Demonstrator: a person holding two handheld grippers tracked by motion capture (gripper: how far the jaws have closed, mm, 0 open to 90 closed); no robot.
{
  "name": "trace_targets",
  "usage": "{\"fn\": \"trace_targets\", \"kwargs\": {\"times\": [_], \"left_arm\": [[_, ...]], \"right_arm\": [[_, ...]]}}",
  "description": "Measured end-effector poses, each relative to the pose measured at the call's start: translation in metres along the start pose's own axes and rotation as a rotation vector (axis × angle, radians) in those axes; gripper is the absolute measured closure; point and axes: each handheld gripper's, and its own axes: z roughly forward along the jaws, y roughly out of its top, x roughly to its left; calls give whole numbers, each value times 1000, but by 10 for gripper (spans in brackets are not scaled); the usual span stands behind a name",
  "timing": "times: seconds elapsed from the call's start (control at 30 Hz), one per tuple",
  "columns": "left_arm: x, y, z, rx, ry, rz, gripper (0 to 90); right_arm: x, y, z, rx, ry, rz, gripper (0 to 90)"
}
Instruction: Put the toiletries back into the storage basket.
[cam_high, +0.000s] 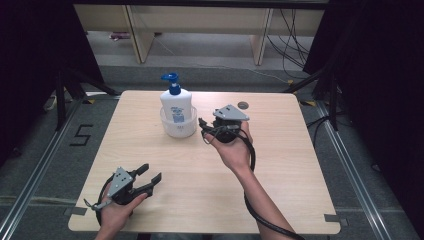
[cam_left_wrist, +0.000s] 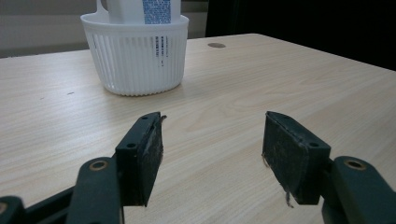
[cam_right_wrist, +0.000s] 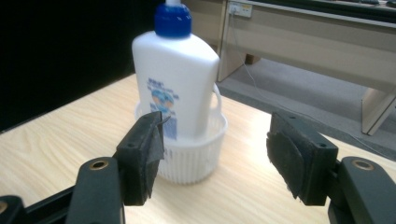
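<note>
High view first: the right gripper (cam_high: 204, 131) is held up over the far half of the table (cam_high: 280, 170), just beside a white ribbed basket (cam_high: 178, 126) with a white pump bottle (cam_high: 175, 104) standing upright in it. That gripper's tips point at the basket from the side, close to it but not touching. Its jaws look spread from here, and the right gripper view confirms it: both black jaws stand wide apart with nothing between the pads, the bottle (cam_right_wrist: 175, 84) and basket (cam_right_wrist: 189, 156) straight ahead of them and a little toward the left jaw. The bottle has a blue cap (cam_right_wrist: 173, 19) and a blue printed label facing the gripper.

Down at the near edge, the left gripper (cam_high: 152, 176) rests low over the table, well short of the basket. In the left gripper view its jaws are also wide and empty, with the basket (cam_left_wrist: 135, 58) ahead and beyond the left jaw, bare wood in between.
</note>
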Motion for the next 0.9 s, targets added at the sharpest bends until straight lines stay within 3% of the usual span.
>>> {"fn": "trace_targets", "kwargs": {"times": [0.17, 0.27, 0.33, 0.5, 0.6, 0.63, 0.67, 0.73, 0.77, 0.8, 0.9], "left_arm": [[0, 0, 0, 0, 3, 1, 373], [1, -1, 0, 2, 7, -2, 373], [2, -1, 2, -19, -6, 9, 373], [1, -1, 2, -20, -7, 11, 373], [-1, -1, 1, 1, 12, -2, 374], [-1, -1, 1, 0, 12, 1, 374], [-1, -1, 1, 1, 12, 0, 373], [-1, -1, 2, 2, 12, -4, 373], [-1, -1, 2, 3, 13, -5, 373], [1, -2, 4, -19, -2, 7, 373], [-1, -2, 2, 6, 22, -5, 373]], "right_arm": [[-12, -12, -21, 15, -9, 21, 375], [-23, -22, -36, 11, -35, 2, 375], [-28, -28, -45, 15, -47, 30, 375], [-43, -46, -64, 17, -82, 34, 372], [-52, -62, -74, 10, -104, 55, 371], [-53, -68, -77, 11, -110, 87, 372], [-56, -75, -79, -8, -124, 61, 373], [-58, -88, -84, 3, -126, 99, 375], [-61, -94, -86, 9, -129, 83, 377], [-61, -100, -88, 5, -139, 112, 380], [-65, -118, -95, 27, -150, 120, 394]]}}
